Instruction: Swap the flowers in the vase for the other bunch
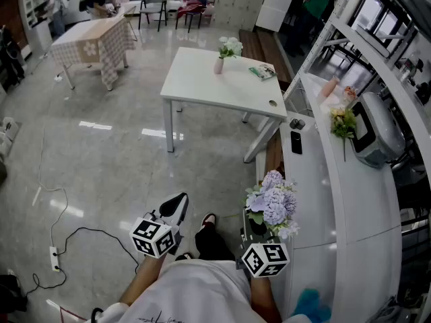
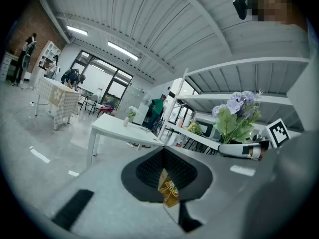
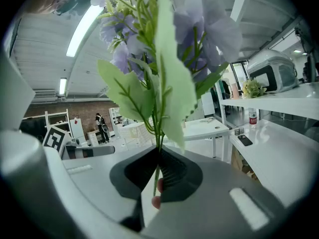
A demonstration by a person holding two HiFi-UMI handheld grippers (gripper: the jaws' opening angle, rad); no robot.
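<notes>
My right gripper (image 1: 256,226) is shut on the green stems of a purple flower bunch (image 1: 273,204), held upright just left of the white counter. In the right gripper view the stems (image 3: 158,148) run down between the closed jaws, and the blooms (image 3: 164,49) fill the top of the picture. My left gripper (image 1: 180,199) is shut and holds nothing. A small pink vase (image 1: 219,64) with white flowers (image 1: 230,46) stands on the white table (image 1: 202,86) far ahead. The vase (image 2: 126,121) also shows small in the left gripper view.
A long white counter (image 1: 316,200) runs along the right, bearing a phone (image 1: 295,142), a yellow flower bunch (image 1: 343,121) and a grey appliance (image 1: 377,130). A power strip with cable (image 1: 54,258) lies on the floor at the left. People stand at tables in the background.
</notes>
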